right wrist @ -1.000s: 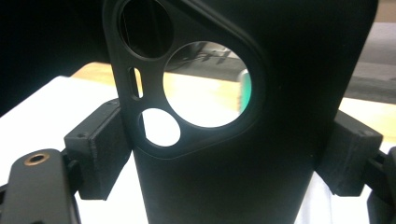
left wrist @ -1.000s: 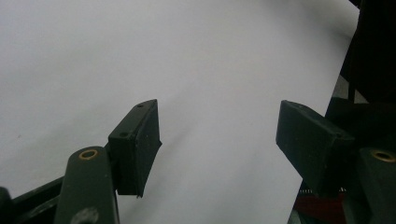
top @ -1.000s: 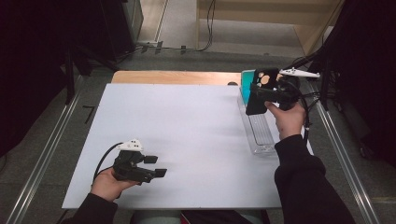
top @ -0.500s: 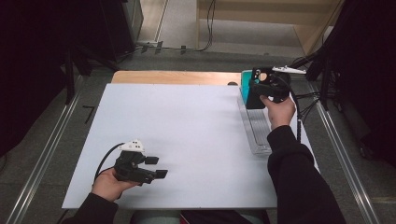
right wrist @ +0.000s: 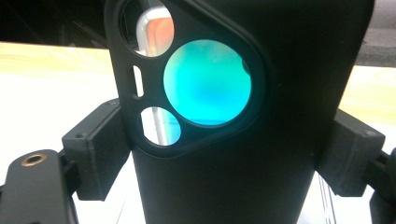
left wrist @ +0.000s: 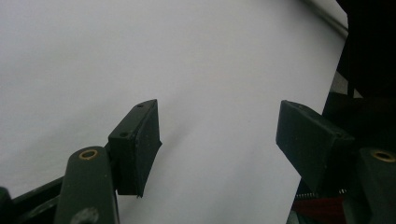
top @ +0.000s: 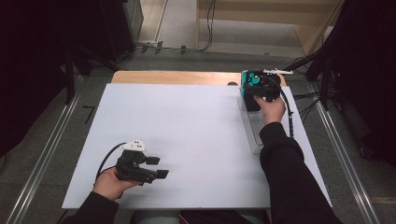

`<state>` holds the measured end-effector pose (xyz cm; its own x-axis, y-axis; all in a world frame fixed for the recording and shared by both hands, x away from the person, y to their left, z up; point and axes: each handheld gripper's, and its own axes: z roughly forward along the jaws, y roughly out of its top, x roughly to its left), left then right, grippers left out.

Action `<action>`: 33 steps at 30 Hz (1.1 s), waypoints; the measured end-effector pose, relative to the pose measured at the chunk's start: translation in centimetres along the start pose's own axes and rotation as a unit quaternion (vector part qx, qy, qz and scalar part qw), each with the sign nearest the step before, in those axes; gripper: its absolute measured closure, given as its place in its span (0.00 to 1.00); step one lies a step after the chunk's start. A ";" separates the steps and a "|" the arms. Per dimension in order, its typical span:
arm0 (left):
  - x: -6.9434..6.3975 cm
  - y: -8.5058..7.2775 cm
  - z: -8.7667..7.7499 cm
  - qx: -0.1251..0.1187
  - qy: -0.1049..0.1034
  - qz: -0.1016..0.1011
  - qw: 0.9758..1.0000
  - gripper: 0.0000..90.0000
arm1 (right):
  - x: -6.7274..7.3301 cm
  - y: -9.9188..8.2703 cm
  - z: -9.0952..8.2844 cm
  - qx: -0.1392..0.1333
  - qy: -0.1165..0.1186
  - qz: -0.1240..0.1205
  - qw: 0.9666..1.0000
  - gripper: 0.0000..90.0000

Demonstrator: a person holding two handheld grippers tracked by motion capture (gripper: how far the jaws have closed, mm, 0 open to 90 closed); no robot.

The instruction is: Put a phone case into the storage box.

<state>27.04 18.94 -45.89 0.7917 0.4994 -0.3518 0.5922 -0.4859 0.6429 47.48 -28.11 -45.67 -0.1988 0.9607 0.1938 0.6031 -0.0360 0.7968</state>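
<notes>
My right gripper (top: 254,94) is shut on a black phone case (top: 251,99), held upright over the far end of a clear tray (top: 255,133) at the table's right. In the right gripper view both pads press the sides of the black phone case (right wrist: 224,177). A teal case (right wrist: 208,84) shows through its camera cut-out. That teal case (top: 252,77) stands just behind it at the tray's far end. My left gripper (top: 157,167) rests near the front left of the white board (top: 187,126). It is open, and the left gripper's (left wrist: 219,135) jaws have only bare board between them.
A wooden table edge (top: 173,77) runs along the far side of the board. Cables (top: 290,116) trail past the right edge. Metal rails (top: 42,158) flank the table on both sides. A small white item (top: 278,72) lies beside the teal case.
My right hand has carried the black case left and down, closer to the teal case and the tray's far end. The left hand has stayed put.
</notes>
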 end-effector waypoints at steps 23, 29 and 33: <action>0.1 0.3 0.0 -0.003 -0.006 -0.013 1.000 0.34 | 1.8 1.1 -3.0 0.033 0.027 0.001 0.999 0.00; 0.1 0.5 -0.2 -0.004 -0.004 -0.016 1.000 0.34 | 3.7 0.4 -4.8 0.052 0.070 -0.023 0.996 0.08; 0.3 0.5 -0.3 -0.008 -0.003 -0.018 1.000 0.34 | 4.9 -0.4 -6.1 0.063 0.106 -0.037 0.992 0.13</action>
<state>27.52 19.02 -45.44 0.7703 0.5125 -0.3794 0.6186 -0.4561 0.6398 41.56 -25.01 -41.55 -0.3964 0.8792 0.2643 0.6700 0.0802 0.7380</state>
